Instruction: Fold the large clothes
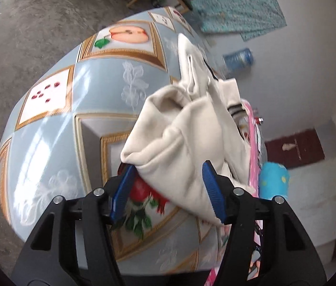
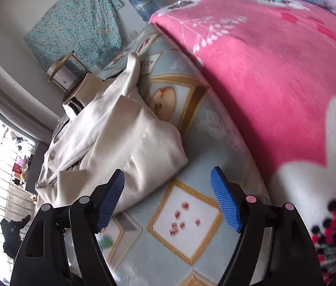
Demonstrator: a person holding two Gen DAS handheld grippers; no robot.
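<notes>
the cream garment [image 1: 184, 128] is lying bunched in soft folds on the light blue patterned cloth [image 1: 91, 90] that is covering the table, filling the centre of my left view and running up toward the upper middle of the frame, with a dark striped cuff showing at its right side. in my right view the same garment [image 2: 120, 138] is sitting left of centre, crumpled, one long piece trailing up toward the upper middle. my left tongs [image 1: 168, 188] are standing apart at the bottom centre, the blue pads on either side of the garment's lower fold; the fabric is lying between them and brushing the right-hand pad, but i am not pinching it. my right tongs [image 2: 168, 197] are spread wide at the bottom centre, with nothing between the pads but the cloth's framed fruit print; the left-hand pad is sitting just at the garment's near edge. a pink flowered blanket [image 2: 275, 76] is filling the right half of my right view, beside the garment. farther out, a teal patterned fabric [image 2: 77, 23] is hanging on the wall at upper left, and a blue plastic bottle [image 1: 238, 58] is showing blurred at the right of my left view.
</notes>
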